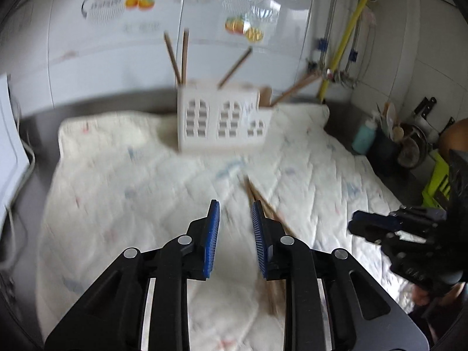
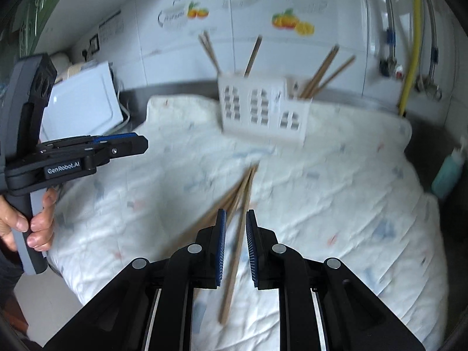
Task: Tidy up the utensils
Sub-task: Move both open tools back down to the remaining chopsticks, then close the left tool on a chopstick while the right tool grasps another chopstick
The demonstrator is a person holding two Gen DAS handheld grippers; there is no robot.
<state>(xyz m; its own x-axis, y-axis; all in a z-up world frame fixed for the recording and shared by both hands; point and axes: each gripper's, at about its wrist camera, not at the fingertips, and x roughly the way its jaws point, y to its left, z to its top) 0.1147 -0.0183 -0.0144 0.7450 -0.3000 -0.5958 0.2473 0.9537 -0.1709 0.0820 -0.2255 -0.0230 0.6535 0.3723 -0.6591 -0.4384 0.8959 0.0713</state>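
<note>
A white slotted utensil holder [image 1: 222, 120] [image 2: 263, 108] stands at the far side of a white quilted cloth [image 1: 131, 181] [image 2: 336, 199], with several wooden chopsticks upright in it. More chopsticks [image 2: 239, 204] [image 1: 263, 204] lie loose on the cloth. My left gripper [image 1: 234, 213] is open and empty, hovering just left of the loose chopsticks. My right gripper [image 2: 235, 219] is open above them, one chopstick running between its jaws without being clamped. Each gripper also shows in the other's view: the right one [image 1: 362, 225], the left one [image 2: 137, 143].
A white appliance [image 2: 84, 102] stands at the left of the counter. A teal bottle [image 1: 364, 134] [image 2: 447, 172], dark pots and knives [image 1: 421, 117] are at the right. A yellow pipe [image 1: 348, 35] runs up the tiled wall.
</note>
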